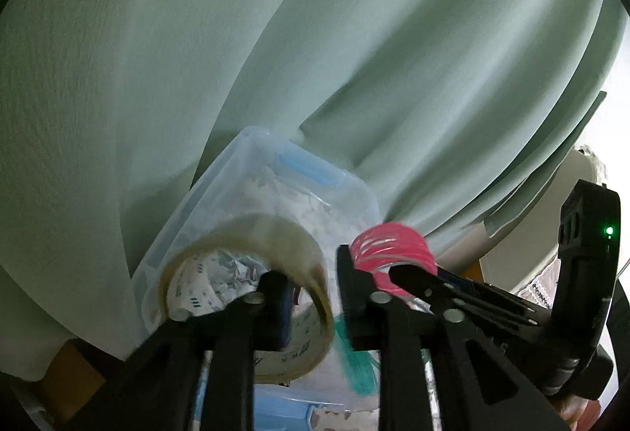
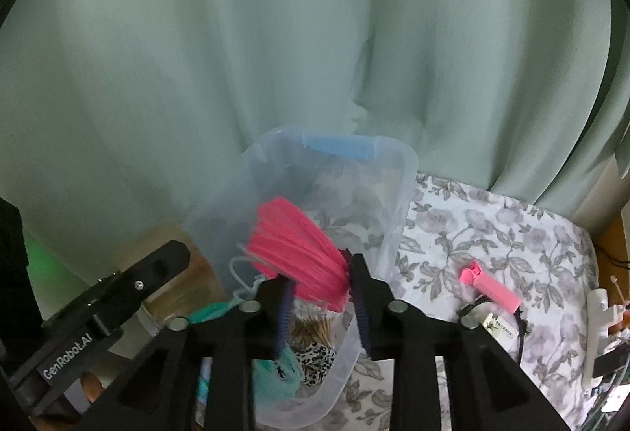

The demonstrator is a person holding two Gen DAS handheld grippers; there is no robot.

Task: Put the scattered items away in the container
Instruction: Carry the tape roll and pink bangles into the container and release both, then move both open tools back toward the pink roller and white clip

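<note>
While both grippers crowd over the clear plastic storage box with blue clip handles, each has something in its jaws. The right gripper is clamped on a pink coil of thin plastic cord, held just above the box's open mouth. The left gripper grasps a roll of clear-brown packing tape by its wall, one finger inside the ring, also over the box.

Down inside the box some things already lie: a teal tassel-like bundle, a leopard-print fabric piece, what look like thin wooden sticks, and a white looped cord — so part of the tidying shows as done.

Still out on the floral grey-and-white tablecloth, to the right of the box: a pink folding comb-like clip and a small white-labelled item with a black cord. My read — mid-task, two items about to drop in, at least two left on the cloth.
</note>
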